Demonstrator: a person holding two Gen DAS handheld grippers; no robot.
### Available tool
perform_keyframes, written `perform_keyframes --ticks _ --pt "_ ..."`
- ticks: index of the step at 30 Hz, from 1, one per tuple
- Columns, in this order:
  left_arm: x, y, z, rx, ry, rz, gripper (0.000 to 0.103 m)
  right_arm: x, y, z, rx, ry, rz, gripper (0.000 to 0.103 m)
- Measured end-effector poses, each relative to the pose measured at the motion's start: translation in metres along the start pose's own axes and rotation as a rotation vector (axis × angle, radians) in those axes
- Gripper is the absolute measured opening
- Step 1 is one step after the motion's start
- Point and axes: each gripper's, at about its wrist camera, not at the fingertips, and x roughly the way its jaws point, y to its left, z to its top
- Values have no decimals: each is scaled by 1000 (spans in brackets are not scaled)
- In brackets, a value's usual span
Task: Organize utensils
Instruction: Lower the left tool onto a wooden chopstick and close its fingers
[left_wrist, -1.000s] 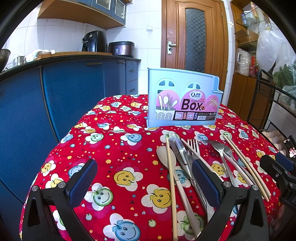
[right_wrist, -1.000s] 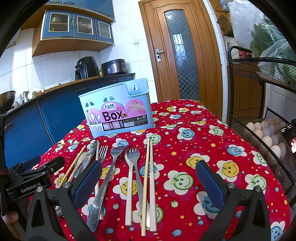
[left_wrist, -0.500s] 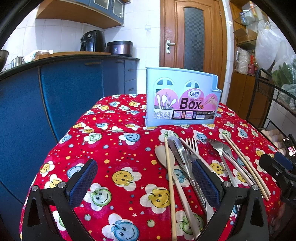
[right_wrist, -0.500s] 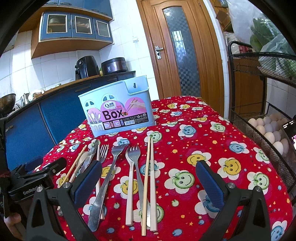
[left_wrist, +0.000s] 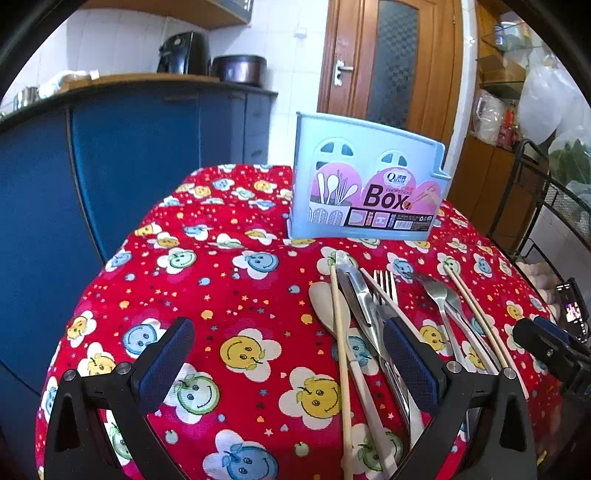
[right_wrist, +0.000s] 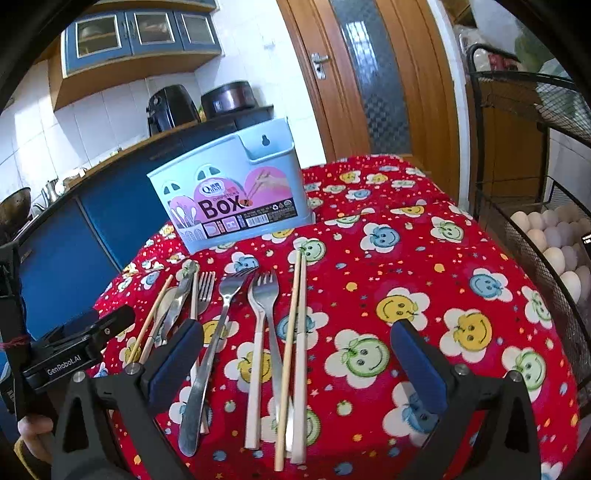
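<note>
A light blue utensil box (left_wrist: 365, 192) stands upright at the far side of the red smiley tablecloth (left_wrist: 240, 295); it also shows in the right wrist view (right_wrist: 236, 195). Utensils lie in a row before it: a pale spoon (left_wrist: 327, 302), a wooden chopstick (left_wrist: 338, 332), knives (left_wrist: 360, 295), forks (right_wrist: 231, 295) (right_wrist: 264, 299) and a chopstick pair (right_wrist: 295, 321). My left gripper (left_wrist: 288, 362) is open and empty over the cloth, its right finger above the knives. My right gripper (right_wrist: 295, 365) is open and empty over the chopstick pair.
Blue kitchen cabinets (left_wrist: 129, 147) stand left of the table. A black wire rack with eggs (right_wrist: 554, 236) stands close on the right. A wooden door (left_wrist: 388, 62) is behind. The left gripper's body (right_wrist: 74, 350) shows at the left in the right wrist view.
Both grippers have tilted slightly and crept closer to the table; the views shifted a little. Nothing was picked up and the utensils have not moved.
</note>
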Motion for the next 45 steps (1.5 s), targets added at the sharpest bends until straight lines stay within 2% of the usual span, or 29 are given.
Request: perform_keyframes --ticks 5,11,13,16,18,28,35,40,41,45 --pt "12 -2 8 32 67 1 101 9 -3 14 -56 79 -29 102" --pt "16 -10 12 96 114 -3 101 26 -3 24 -151 188 -46 71" --pt "16 -11 14 108 121 -3 95 32 -2 25 -174 219 -48 58" --pt "18 -12 16 116 142 -9 83 40 -2 26 -184 257 -46 46" --pt "22 -12 17 114 164 -26 74 46 -4 27 -176 285 -40 42" --pt "38 -13 15 101 247 -61 53 62 -4 36 -168 385 -8 29" --pt "45 -6 22 60 276 -143 25 74 -12 47 -106 462 23 19" --pt "47 -7 25 64 290 -173 13 79 -11 50 -110 493 37 16" --pt "46 -8 25 68 288 -172 8 81 -12 52 -108 504 42 15" --pt "42 -11 26 82 283 -180 5 89 -15 57 -89 542 62 11"
